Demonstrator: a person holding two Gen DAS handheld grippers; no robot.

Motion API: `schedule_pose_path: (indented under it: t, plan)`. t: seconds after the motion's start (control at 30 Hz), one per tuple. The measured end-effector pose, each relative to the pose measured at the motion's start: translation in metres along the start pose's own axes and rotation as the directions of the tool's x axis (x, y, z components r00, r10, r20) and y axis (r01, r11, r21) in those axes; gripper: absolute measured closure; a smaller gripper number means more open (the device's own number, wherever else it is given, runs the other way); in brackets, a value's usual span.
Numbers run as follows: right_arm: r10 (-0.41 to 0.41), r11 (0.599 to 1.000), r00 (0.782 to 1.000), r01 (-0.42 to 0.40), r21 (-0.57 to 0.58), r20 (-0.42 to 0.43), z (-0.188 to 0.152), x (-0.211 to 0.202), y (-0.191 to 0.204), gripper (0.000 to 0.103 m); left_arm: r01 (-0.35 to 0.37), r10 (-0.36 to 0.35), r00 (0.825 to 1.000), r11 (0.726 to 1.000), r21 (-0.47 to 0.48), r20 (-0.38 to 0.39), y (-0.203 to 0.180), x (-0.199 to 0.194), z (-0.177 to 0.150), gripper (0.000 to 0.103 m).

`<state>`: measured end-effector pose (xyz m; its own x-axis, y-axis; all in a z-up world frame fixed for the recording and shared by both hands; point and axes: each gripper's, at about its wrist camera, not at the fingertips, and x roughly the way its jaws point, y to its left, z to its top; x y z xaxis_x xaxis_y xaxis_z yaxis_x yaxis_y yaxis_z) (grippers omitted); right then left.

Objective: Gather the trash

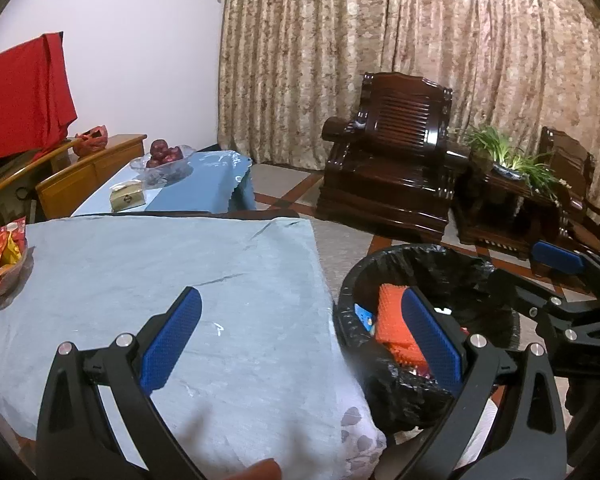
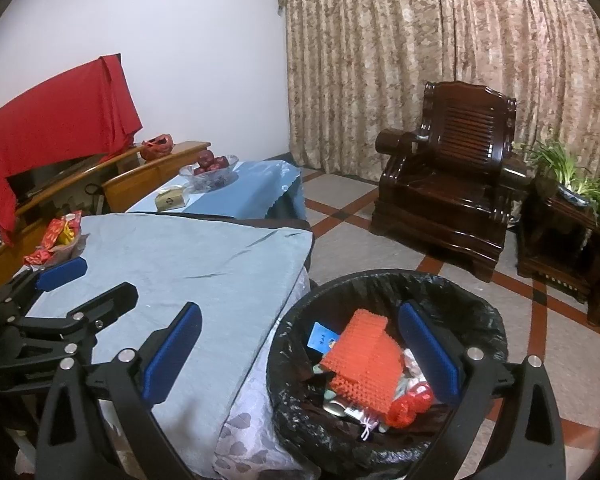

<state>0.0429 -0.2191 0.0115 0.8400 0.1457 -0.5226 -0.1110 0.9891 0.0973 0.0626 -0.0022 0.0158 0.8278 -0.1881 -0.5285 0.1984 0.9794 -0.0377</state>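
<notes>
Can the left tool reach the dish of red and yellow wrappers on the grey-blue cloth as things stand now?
Probably yes. The left tool is open and holds nothing, and the grey-blue cloth lies bare between it and the clear dish of red and yellow wrappers at the far left edge. Nothing visible blocks the way.

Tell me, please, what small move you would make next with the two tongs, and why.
Probably draw both back toward the light blue cloth-covered table. The left tongs and right tongs stand open and empty, and the orange knobbly mat already lies in the black-lined round trash bin. Whether the red wrappers in the glass dish are trash I cannot tell.
</notes>
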Motion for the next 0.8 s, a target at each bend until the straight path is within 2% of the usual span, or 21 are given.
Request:
schedule_pose_path:
  t: [0.3, 0.43, 0.6, 0.8]
  plan:
    - [0.019, 1.000, 0.999, -0.019, -0.012, -0.032, 0.011, 0.035, 0.015, 0.006, -0.041, 0.041, 0.999, 0.999, -0.019, -0.008, 0.025, 0.018, 0.009, 0.006]
    - [0.030, 0.999, 0.998, -0.031, -0.021, -0.046, 0.019, 0.059, 0.024, 0.006, -0.078, 0.077, 0.997, 0.996, -0.041, -0.024, 0.048, 0.036, 0.011, 0.006]
    - [0.061, 0.997, 0.996, -0.063, -0.036, -0.072, 0.030, 0.101, 0.049, 0.006, -0.163, 0.159, 0.985, 0.983, -0.079, -0.064, 0.090, 0.062, 0.008, 0.006]
    - [0.102, 0.993, 0.991, -0.106, -0.053, -0.083, 0.038, 0.127, 0.073, 0.006, -0.244, 0.235, 0.968, 0.963, -0.111, -0.087, 0.129, 0.075, 0.013, 0.006]
